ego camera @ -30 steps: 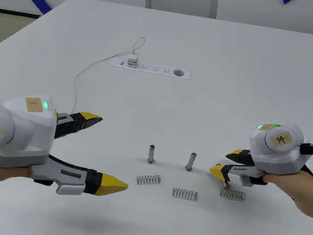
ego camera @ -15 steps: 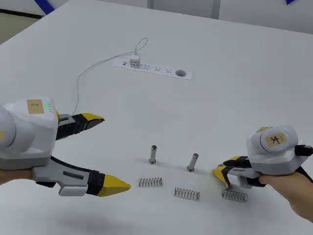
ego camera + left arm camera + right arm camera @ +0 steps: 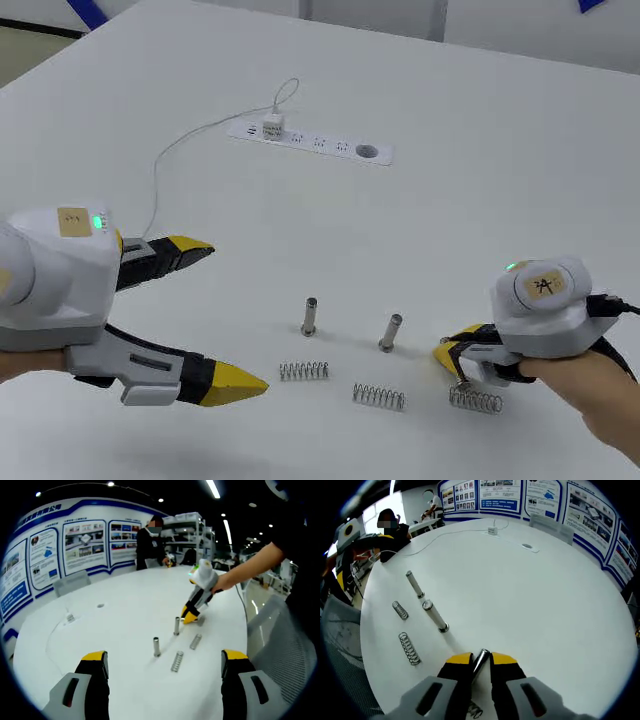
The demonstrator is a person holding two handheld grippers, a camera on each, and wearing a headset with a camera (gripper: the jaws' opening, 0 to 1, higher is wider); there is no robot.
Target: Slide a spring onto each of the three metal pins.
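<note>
Clamping a metal pin (image 3: 483, 656), the right claw (image 3: 480, 664) is nearly closed; the left claw (image 3: 164, 656) gapes empty.

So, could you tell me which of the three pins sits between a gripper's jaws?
The rightmost pin, clamped between the right gripper's jaws. The middle pin and left pin stand free on the table.
</note>
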